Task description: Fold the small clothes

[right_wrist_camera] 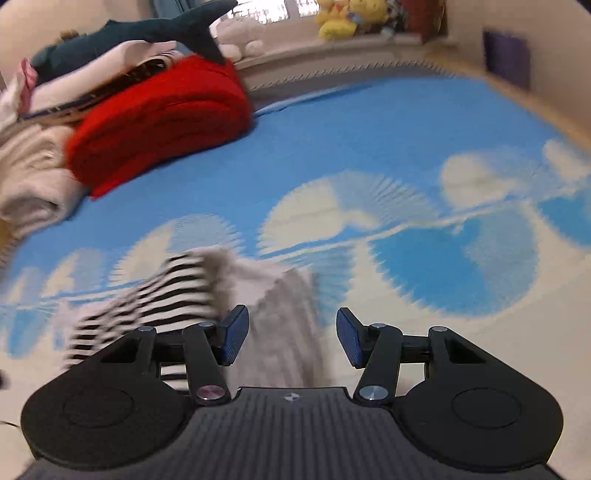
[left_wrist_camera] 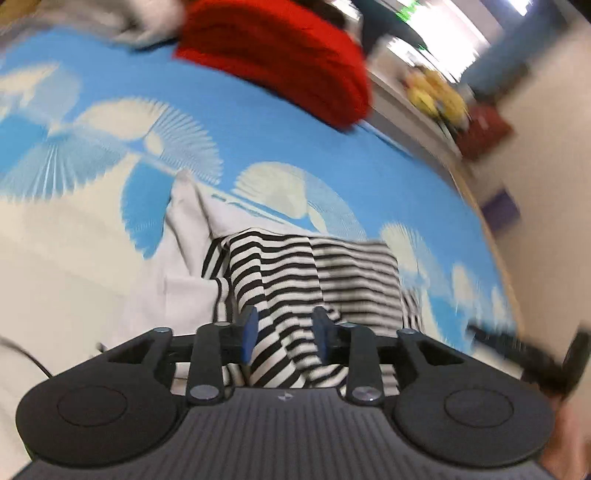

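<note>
A small black-and-white striped garment [left_wrist_camera: 314, 273] lies bunched on the blue-and-white bed cover [left_wrist_camera: 258, 122], partly over a pale grey cloth [left_wrist_camera: 184, 240]. My left gripper [left_wrist_camera: 286, 338] is just above the striped garment, its blue pads apart with striped fabric showing between them. In the right wrist view the striped garment [right_wrist_camera: 162, 295] lies to the left and the grey cloth [right_wrist_camera: 284, 317] runs under my right gripper [right_wrist_camera: 291, 339], which is open and empty. Both views are motion-blurred.
A folded red blanket [right_wrist_camera: 162, 122] and a pile of pale clothes [right_wrist_camera: 29, 177] with a shark plush [right_wrist_camera: 122, 33] lie at the far left of the bed. Yellow plush toys [right_wrist_camera: 343, 18] sit on the sill. The bed's wooden edge [left_wrist_camera: 495, 236] runs along the right.
</note>
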The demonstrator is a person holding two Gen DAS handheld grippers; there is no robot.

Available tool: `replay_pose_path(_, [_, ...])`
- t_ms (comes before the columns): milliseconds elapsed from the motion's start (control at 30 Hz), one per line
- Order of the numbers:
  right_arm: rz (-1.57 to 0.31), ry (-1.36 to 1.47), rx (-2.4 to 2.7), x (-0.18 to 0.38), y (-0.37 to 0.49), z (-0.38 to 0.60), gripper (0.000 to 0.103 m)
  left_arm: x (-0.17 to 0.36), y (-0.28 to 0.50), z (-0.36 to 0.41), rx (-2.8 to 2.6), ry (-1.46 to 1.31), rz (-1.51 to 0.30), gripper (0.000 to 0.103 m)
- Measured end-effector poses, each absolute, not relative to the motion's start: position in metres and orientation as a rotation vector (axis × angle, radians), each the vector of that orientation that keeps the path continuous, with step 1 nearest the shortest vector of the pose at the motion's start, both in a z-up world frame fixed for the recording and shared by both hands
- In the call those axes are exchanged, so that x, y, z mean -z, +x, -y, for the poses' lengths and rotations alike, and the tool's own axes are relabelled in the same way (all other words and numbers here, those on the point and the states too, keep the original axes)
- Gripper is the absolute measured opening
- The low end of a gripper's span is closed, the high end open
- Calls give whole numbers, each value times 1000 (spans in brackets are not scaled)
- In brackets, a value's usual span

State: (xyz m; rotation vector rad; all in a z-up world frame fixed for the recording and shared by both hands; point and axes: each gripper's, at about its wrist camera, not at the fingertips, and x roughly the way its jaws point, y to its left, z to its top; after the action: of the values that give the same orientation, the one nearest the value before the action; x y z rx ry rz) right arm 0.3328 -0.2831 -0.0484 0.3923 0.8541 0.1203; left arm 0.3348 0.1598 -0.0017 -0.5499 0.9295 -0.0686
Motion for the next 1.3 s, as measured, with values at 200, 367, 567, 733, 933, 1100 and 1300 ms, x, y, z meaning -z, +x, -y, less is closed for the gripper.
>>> replay_pose_path(200, [-1010, 561, -223, 85, 347, 252, 55, 58, 364, -132, -26, -716, -1151, 49])
replay_pose_path(367, [-1080, 571, -226, 106, 359, 224, 53, 84, 358, -131, -146, -755, -1232, 41])
replay_pose_path(567, [-1079, 659, -232, 113, 367, 215, 1, 71, 364, -138, -138, -719, -1105, 1])
replay_pose_path(733, [-734, 764, -267, 45, 349, 256, 1, 22, 350, -159, -45, -742, -780, 1])
replay_pose_path(933, [-1023, 654, -249, 66, 343, 254, 1, 72, 345, -182, -160, -756, -1117, 3])
replay_pose_path(1100, [-1261, 548, -166, 109, 338, 233, 20, 103, 327, -200, -279, -919, -1202, 26])
replay_pose_path(1300, [-1092, 597, -165, 94, 337, 235, 51, 81, 331, -181, -215, -807, -1086, 36])
